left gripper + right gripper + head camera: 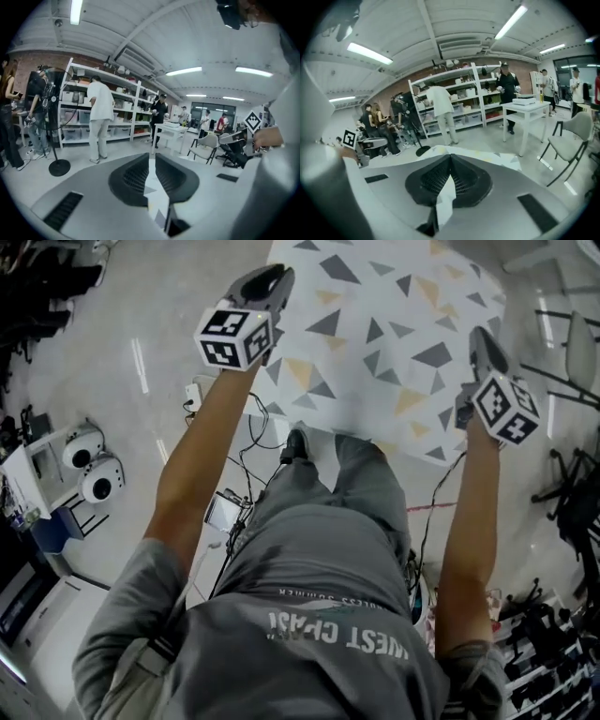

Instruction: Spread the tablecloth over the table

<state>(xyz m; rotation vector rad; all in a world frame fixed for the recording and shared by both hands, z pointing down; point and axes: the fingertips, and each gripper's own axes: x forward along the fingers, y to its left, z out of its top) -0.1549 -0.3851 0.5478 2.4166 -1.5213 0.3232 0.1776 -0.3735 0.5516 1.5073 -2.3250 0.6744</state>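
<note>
The tablecloth (375,343), white with grey and yellow triangles, hangs spread in the air in front of me, above the floor. My left gripper (270,282) is raised at its near left corner and my right gripper (485,345) at its near right corner. In the left gripper view the jaws of the left gripper (152,157) are shut on a strip of the tablecloth (153,187). In the right gripper view the right gripper (450,157) is shut on a fold of the tablecloth (445,199), and more of it spreads beyond the jaws. The cloth hides whatever lies under it.
Cables and a small power box (193,395) lie on the floor by my feet. White devices (89,465) stand at the left, black chairs (574,493) at the right. Around the room are shelves (89,101), several people, a white table (526,108) and a grey chair (574,136).
</note>
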